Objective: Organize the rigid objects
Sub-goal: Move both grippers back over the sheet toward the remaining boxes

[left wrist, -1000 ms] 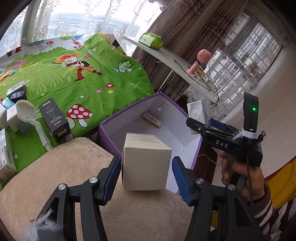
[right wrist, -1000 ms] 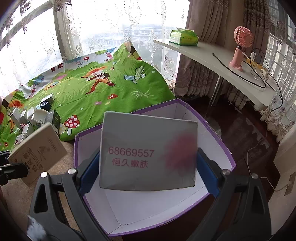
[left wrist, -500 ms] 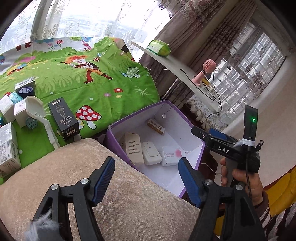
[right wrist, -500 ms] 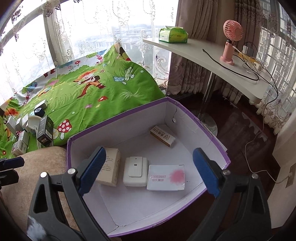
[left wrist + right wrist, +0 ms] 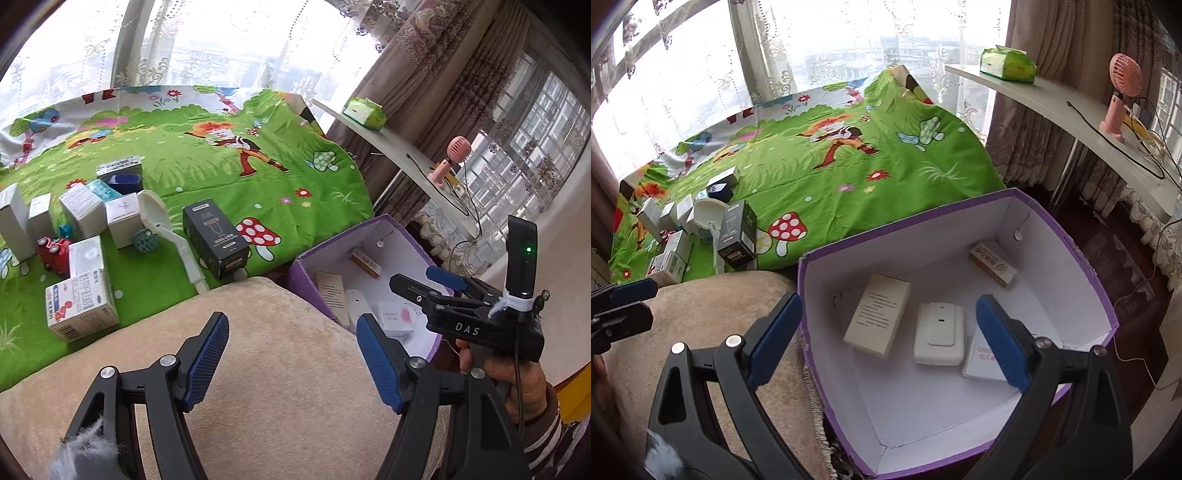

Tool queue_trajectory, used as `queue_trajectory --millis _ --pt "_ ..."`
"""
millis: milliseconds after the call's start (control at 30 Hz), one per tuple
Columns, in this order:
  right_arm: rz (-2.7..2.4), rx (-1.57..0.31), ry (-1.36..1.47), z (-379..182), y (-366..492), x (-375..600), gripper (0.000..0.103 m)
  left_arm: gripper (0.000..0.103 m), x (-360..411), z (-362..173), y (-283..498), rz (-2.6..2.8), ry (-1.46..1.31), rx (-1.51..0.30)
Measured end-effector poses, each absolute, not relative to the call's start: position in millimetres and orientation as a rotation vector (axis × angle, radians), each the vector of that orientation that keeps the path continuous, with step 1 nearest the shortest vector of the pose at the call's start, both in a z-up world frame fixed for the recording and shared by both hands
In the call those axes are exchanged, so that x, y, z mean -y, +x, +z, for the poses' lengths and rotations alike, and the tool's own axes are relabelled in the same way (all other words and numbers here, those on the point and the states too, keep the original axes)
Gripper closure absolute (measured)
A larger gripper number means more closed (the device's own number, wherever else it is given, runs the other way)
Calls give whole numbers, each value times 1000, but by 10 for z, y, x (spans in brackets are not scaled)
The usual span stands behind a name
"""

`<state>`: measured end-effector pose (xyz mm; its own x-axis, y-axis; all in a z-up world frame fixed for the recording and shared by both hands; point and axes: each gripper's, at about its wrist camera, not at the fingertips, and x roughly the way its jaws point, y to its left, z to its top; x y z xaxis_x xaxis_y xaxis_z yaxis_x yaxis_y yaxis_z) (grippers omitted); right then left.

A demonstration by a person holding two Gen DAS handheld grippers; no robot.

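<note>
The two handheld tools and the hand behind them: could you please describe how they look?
The left tool and the right tool have black plastic frames, silver rivets and ribbed blue pads. In the left wrist view the right tool's body reads "DAS" and carries an upright black module with a green light, tied on with white yarn. The hand wears a striped sleeve.
</note>
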<state>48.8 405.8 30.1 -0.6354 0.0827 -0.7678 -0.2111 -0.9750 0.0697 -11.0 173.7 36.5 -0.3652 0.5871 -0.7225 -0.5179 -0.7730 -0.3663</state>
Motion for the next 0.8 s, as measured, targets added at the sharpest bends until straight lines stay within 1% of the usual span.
queue_trajectory --millis 233,400,567,800 --pt "2778 -217 -1327 256 278 -3631 7 31 -1166 344 -212 2290 -1199 176" --pt "2820 -171 -1371 218 100 -3368 7 31 -799 328 -305 2392 -1217 257" --pt "2856 -98 -1402 212 -64 -3178 7 31 -528 341 -418 2487 -1231 278" --pt "2863 -68 -1430 168 -291 -3062 7 31 -196 316 -643 2575 -1260 321"
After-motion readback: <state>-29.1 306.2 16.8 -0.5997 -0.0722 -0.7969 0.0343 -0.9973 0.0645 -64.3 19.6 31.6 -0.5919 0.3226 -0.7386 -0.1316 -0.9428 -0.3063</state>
